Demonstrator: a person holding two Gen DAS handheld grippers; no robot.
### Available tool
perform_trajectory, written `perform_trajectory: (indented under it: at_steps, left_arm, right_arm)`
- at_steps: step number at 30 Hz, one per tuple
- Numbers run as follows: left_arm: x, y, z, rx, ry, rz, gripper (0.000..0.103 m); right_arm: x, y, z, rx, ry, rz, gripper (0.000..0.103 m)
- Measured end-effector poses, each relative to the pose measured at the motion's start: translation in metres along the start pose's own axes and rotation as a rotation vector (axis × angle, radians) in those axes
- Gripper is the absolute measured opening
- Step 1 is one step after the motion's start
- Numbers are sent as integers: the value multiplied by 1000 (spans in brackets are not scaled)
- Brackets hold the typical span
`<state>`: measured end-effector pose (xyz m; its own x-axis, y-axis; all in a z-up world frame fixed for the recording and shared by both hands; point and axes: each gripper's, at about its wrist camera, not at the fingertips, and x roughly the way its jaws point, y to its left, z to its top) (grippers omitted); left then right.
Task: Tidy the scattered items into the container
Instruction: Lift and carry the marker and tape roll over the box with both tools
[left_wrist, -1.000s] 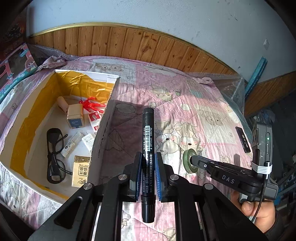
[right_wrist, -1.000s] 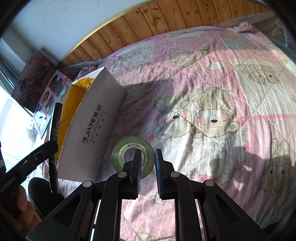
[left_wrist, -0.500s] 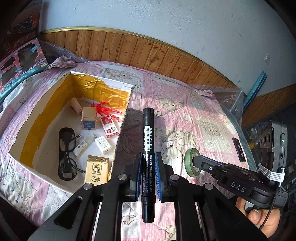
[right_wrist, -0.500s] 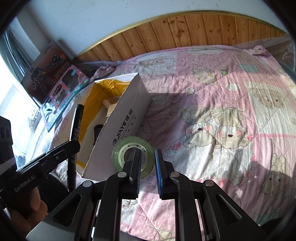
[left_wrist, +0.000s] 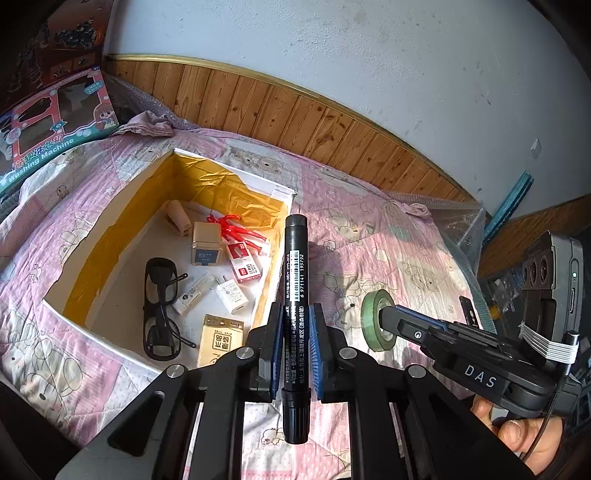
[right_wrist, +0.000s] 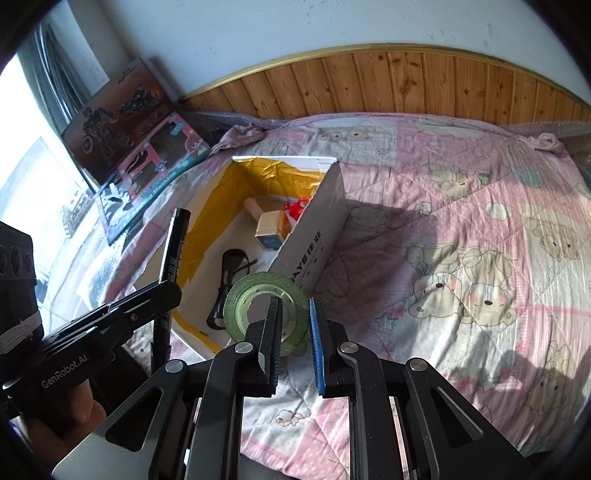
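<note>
Fingers (left_wrist: 274, 347) tight on marker (left_wrist: 294, 280), tape roll (right_wrist: 267, 308)

Both the left gripper (left_wrist: 295, 345) and right gripper (right_wrist: 294, 345) are raised, jaws clamped on loads.

Looks like a bedroom in somebody's home: ahead of both claws is a bed with a pink quilt (right_wrist: 461, 229) printed with cartoon bears, pushed up against wood panelling (left_wrist: 295, 110) under a plain painted wall (left_wrist: 351, 48). Far off to the left of the claws, toy boxes (right_wrist: 147, 162) lean by the wall, one reading "Washing Machine". A cardboard box (left_wrist: 275, 280) on the quilt, ahead and left of the left claw, holds everyday household bits like glasses (left_wrist: 160, 306) and a charger plug (left_wrist: 231, 295).
</note>
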<state>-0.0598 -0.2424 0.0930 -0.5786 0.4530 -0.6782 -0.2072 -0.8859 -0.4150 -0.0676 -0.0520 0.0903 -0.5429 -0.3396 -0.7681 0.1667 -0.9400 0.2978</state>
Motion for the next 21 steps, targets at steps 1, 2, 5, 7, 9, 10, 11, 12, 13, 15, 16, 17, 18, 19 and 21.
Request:
perform_trajectory:
  at_steps: [1,2,5,7,9,10,11,12,13,15,16,17,18,19,21]
  left_arm:
    - [-3,4,1,-7,-6,1,14]
    - [-5,7,3,-14,-11,1,14]
    - [-12,19,7,-35,-29,5,14]
    - [-16,27,10,-50,-40,11,14]
    - [-19,35,12,-62,-48,17,14]
    - [-20,39,13,-70,-51,20,14]
    - [-22,44,14,-79,-54,22,14]
    - [-23,48,15,-86,-57,26,14]
    - [-24,52,16,-92,-61,30,14]
    - [-26,61,17,-105,-65,35,14]
    - [-27,65,18,-110,-67,40,14]
    - [-27,69,19,-116,-67,44,14]
    - [-26,73,19,-123,-66,45,14]
    - [-26,77,19,-129,-65,50,14]
    - [-26,84,19,-139,-64,58,14]
  right_arm:
    - [1,5,2,-10,1,0,15]
    - [2,9,4,-20,1,0,15]
    - [4,21,8,-47,2,1,15]
    - [5,28,12,-62,1,3,15]
    - [7,35,14,-75,3,5,15]
    - [8,38,16,-81,4,7,15]
    - [9,41,17,-87,5,8,15]
    - [10,44,18,-93,7,9,15]
    - [12,47,19,-99,9,10,15]
    - [15,52,21,-110,14,11,15]
    - [16,54,21,-114,17,13,15]
    - [18,56,22,-118,20,14,15]
    - [19,57,23,-122,22,16,15]
    - [21,59,24,-127,25,17,15]
    - [25,63,26,-138,30,20,15]
